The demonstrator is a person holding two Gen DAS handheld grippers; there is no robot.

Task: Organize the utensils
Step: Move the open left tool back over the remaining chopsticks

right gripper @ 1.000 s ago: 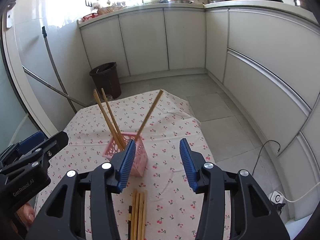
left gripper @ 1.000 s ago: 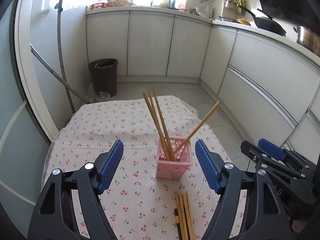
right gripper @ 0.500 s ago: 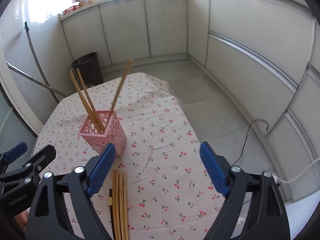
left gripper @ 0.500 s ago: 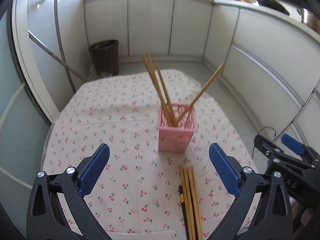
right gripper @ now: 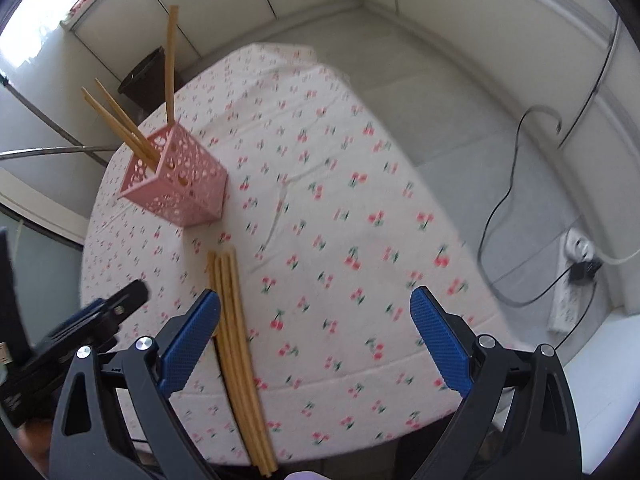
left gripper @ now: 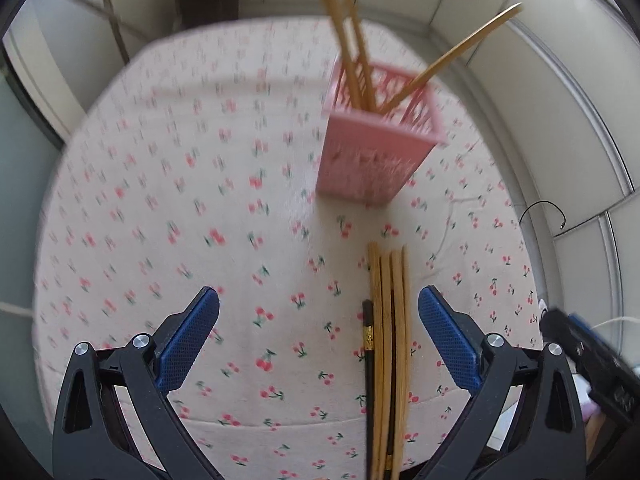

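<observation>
A pink perforated holder (left gripper: 376,148) stands on the cherry-print tablecloth (left gripper: 180,200) with three wooden chopsticks (left gripper: 352,40) leaning in it. It also shows in the right wrist view (right gripper: 176,180). A bundle of loose wooden chopsticks (left gripper: 390,340) and one black chopstick (left gripper: 367,360) lie flat in front of the holder. My left gripper (left gripper: 318,338) is open and empty, with the bundle lying between its fingers near the right one. My right gripper (right gripper: 314,342) is open and empty; the bundle (right gripper: 236,352) lies just inside its left finger.
The table edge (right gripper: 360,432) runs close in front of both grippers. A dark bin (right gripper: 144,76) stands on the floor behind the table. A power strip (right gripper: 572,280) and black cable (right gripper: 508,200) lie on the floor to the right. White cabinets ring the room.
Both grippers have tilted downward and moved closer to the table front. Their jaws have opened wider. The loose chopstick bundle now sits between the left gripper's fingers.
</observation>
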